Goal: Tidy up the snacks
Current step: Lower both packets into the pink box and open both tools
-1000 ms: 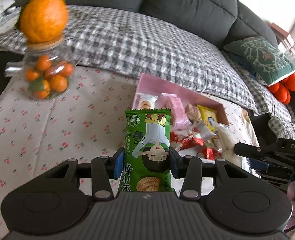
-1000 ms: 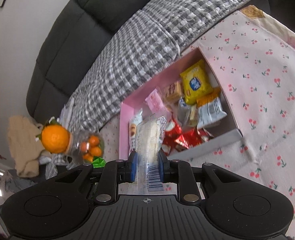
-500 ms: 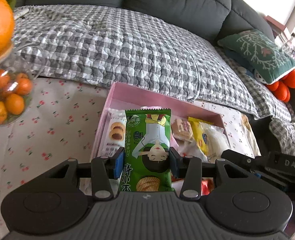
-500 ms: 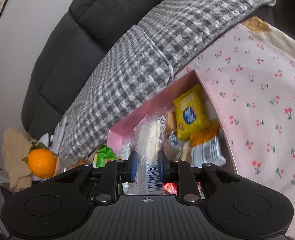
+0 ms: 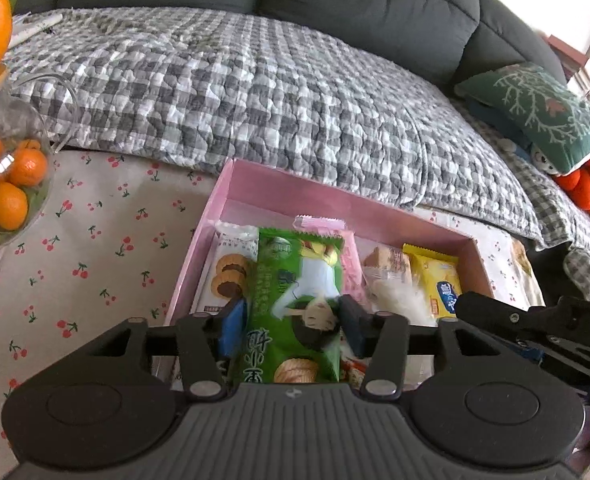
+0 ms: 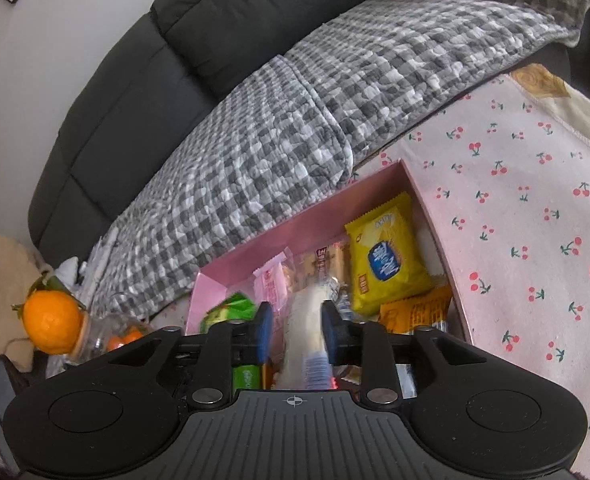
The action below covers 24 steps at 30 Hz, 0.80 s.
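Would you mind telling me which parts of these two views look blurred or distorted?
Left wrist view: the green snack packet is slightly smeared; the sofa bows with fisheye curvature. Right wrist view: the clear-wrapped snack is streaked with motion blur; the yellow packet stays readable.

Checked quilt (image 5: 255, 112) — jarred oranges (image 5: 3, 184)

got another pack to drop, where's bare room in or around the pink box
Bare cherry tablecloth between the fruit jar and pink box, and to the box's other side. A strip along its far wall is bare; elsewhere packets crowd it.
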Motion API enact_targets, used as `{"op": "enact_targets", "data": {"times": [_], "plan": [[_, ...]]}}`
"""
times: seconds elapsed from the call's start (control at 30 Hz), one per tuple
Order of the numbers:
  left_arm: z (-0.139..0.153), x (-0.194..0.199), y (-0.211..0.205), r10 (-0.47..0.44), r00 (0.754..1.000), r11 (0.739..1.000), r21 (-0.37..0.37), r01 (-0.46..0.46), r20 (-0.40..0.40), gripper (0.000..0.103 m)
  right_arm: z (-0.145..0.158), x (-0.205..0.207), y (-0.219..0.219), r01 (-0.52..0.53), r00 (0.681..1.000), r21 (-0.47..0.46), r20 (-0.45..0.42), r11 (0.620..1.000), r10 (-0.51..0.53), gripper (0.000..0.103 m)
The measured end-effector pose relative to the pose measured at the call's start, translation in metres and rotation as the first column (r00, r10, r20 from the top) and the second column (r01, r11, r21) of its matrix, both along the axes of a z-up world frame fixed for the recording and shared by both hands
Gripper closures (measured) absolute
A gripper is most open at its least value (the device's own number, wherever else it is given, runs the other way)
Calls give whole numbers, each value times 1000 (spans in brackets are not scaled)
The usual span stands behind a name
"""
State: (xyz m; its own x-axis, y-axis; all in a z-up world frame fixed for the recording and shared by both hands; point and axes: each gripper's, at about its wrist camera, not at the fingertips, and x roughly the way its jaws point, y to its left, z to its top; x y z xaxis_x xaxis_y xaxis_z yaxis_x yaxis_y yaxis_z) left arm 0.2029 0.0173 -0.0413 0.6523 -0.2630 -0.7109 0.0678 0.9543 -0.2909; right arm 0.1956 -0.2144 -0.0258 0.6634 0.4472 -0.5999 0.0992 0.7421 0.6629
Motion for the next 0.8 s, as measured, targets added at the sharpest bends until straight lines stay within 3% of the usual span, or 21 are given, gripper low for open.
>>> {"op": "enact_targets", "data": {"times": [0.1, 0.27, 0.8], "plan": [[4, -2, -1, -5, 1000, 1000, 20, 5, 11, 45, 2, -2, -2, 14, 1000, -8, 8, 1000, -14, 53], [11, -7, -2, -32, 999, 999, 43, 31, 31, 31, 7, -6, 1, 1, 1000, -23, 11, 1000, 0, 52], [35, -54, 11, -76, 996, 995, 65, 73, 37, 7, 51, -48, 6, -45, 997, -134, 58, 990, 53, 15]]}}
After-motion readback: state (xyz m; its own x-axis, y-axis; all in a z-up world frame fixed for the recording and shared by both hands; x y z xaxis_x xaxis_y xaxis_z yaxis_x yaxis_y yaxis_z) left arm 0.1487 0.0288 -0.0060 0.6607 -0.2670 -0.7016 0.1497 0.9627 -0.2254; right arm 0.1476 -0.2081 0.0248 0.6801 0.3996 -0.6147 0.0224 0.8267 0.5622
